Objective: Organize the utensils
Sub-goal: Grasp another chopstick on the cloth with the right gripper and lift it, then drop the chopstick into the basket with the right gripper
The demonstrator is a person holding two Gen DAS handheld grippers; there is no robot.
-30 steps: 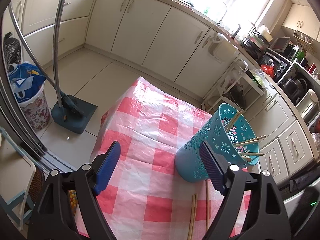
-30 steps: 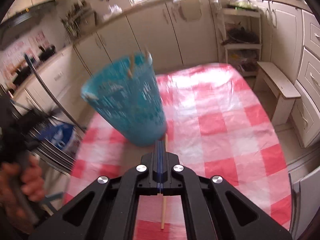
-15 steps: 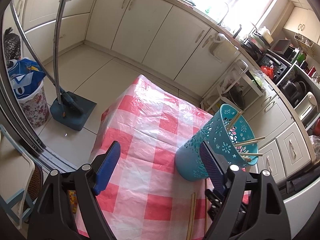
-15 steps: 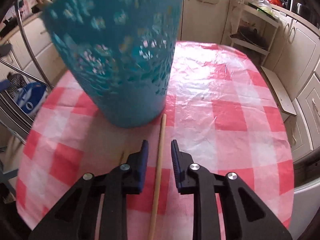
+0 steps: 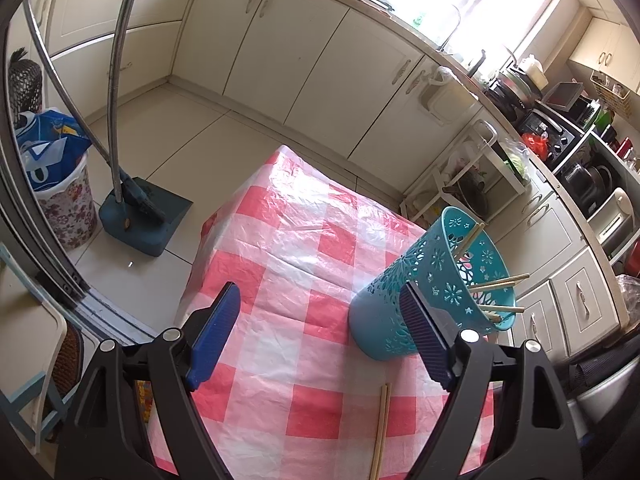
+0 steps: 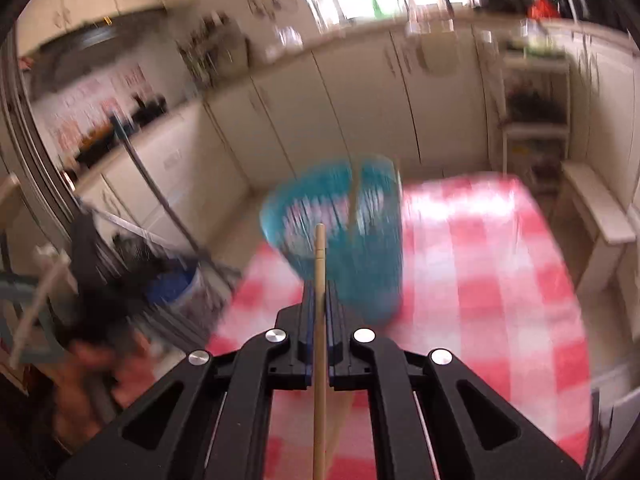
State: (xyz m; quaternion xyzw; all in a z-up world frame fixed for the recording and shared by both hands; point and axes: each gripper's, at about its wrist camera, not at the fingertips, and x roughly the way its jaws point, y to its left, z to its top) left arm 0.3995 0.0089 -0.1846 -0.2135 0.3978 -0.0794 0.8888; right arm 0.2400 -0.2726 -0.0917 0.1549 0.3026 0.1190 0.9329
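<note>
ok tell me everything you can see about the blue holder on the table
The blue holder is a tall round teal cup, plastic by its look, with flower-shaped cut-outs through the upper wall and a solid band at the base. It stands on the red-and-white checked tablecloth near the table's right side, and looks tilted, though that may be the lens. Several wooden chopsticks stick out of its open top. The left tongs stand open beside it, not touching it.
</note>
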